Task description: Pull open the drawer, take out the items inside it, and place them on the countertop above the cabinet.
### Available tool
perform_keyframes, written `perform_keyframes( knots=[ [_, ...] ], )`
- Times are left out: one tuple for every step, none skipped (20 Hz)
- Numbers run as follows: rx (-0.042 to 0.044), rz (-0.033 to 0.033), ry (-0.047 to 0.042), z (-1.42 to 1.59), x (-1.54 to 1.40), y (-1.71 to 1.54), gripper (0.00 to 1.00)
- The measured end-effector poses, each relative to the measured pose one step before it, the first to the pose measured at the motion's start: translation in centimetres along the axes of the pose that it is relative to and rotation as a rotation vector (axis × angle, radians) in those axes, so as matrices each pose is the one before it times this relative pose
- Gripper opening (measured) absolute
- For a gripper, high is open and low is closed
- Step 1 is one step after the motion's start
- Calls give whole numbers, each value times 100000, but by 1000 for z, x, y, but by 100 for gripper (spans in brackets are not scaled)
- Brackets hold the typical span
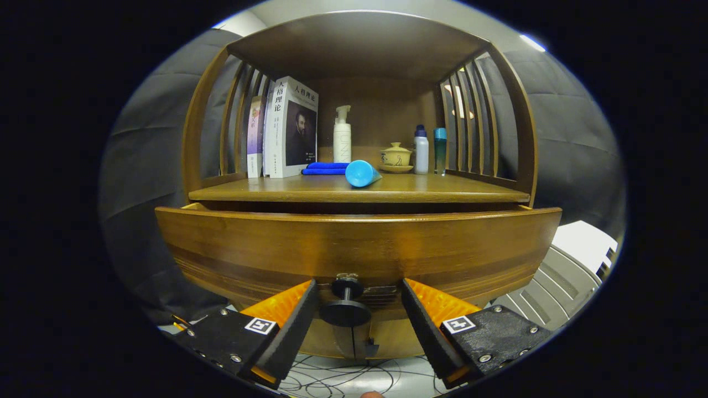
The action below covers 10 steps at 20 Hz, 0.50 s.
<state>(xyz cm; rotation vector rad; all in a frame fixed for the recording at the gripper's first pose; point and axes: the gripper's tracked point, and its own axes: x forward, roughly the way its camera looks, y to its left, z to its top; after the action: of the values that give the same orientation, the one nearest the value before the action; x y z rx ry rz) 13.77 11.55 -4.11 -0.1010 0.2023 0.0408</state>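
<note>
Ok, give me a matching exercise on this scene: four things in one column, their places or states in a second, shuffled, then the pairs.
Things:
1. Round black drawer knob
2. Light blue cylindrical tube
3. Folded dark blue cloth
4. Small yellow lidded ceramic cup

Places or states:
A. Lying on its side near the countertop's front edge
B. Between the open gripper fingers, untouched
C. On a saucer, left of the white bottle with a blue cap
D. Flat at the foot of the white pump bottle

Pairs: 1-B, 2-A, 3-D, 4-C
</note>
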Motion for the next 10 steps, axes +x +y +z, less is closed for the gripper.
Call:
perform_keyframes(
  knots=[
    [-777, -223, -687, 124, 585, -44, 94],
    [181, -84, -596, 170, 703, 27, 94],
    [-42, 0, -507, 79, 630, -15, 94],
    [11, -26, -10, 118, 539, 33, 94],
    [81, -148, 485, 115, 613, -19, 94],
    [231, -160, 598, 93, 598, -7, 94],
    [322, -131, 1131, 74, 507, 5, 94],
    [440, -885, 860, 75, 446, 58, 94],
    [767, -858, 250, 124, -409, 149, 94],
    [65, -275, 45, -44, 291, 213, 94]
  ],
)
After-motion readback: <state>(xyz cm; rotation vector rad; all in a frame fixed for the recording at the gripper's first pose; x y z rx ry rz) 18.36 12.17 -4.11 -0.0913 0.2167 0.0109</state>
